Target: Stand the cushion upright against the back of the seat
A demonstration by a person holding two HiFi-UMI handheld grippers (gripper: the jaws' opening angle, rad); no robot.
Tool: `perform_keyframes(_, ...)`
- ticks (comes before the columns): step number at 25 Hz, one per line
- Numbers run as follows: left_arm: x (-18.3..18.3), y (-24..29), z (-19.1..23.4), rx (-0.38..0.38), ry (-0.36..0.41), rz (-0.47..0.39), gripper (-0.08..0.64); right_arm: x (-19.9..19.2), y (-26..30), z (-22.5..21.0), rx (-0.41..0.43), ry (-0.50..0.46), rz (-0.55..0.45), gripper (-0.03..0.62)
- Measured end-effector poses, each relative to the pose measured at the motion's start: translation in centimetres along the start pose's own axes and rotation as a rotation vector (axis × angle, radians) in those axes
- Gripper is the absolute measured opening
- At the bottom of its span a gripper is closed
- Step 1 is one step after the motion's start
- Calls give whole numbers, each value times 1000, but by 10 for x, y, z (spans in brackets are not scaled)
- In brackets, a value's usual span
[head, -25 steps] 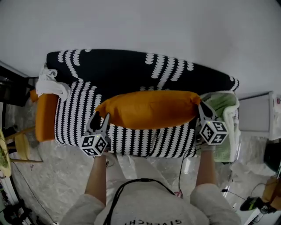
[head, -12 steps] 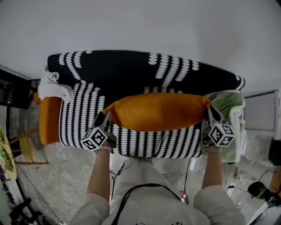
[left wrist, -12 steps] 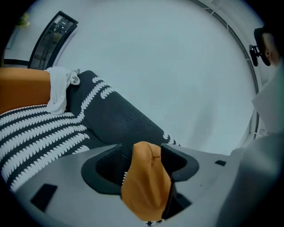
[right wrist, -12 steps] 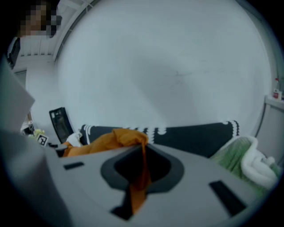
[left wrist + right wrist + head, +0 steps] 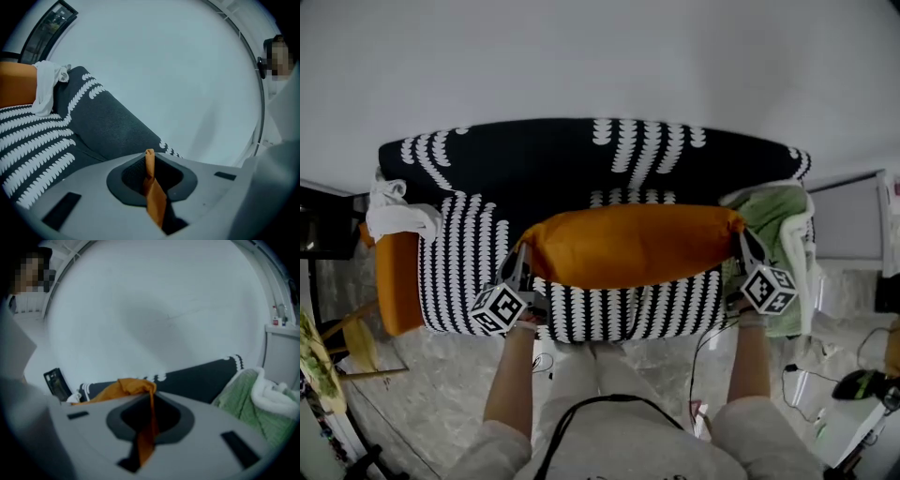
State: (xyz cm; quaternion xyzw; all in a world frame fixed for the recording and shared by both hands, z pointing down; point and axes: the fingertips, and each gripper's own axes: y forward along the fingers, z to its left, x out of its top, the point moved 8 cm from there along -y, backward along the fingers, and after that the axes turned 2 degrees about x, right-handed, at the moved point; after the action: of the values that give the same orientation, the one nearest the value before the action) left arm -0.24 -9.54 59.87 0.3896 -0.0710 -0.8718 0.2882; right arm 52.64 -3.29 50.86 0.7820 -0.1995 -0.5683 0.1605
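**Orange cushion [image 5: 633,246] gripped at both ends above the seat [image 5: 455,272]**

A person holds the cushion lengthwise over the seat's near half. The left gripper [image 5: 523,261] is closing on the left corner's fabric; the right gripper [image 5: 744,240] pinches the right corner. Both forearms reach forward, grippers tilted slightly down. The next move is probably to carry it far, against the dark backrest [image 5: 534,164], standing on edge.

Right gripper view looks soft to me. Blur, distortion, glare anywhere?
Right gripper view: blurred all over and dim, the pinched cushion smeared. Left gripper view: sharper, strong fisheye with dark corners. Head view: even light, no glare, the seat back bowed by the lens.
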Motion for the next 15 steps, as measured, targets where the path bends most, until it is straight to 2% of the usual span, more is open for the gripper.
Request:
perform_keyframes(6,20,-1,-16,-25,2,-52,57,-5,0,2,1,69,-10,38)
perform_keyframes(15,61,-15,6,39,33,-138,57,-32,34,34,57,131,46,38)
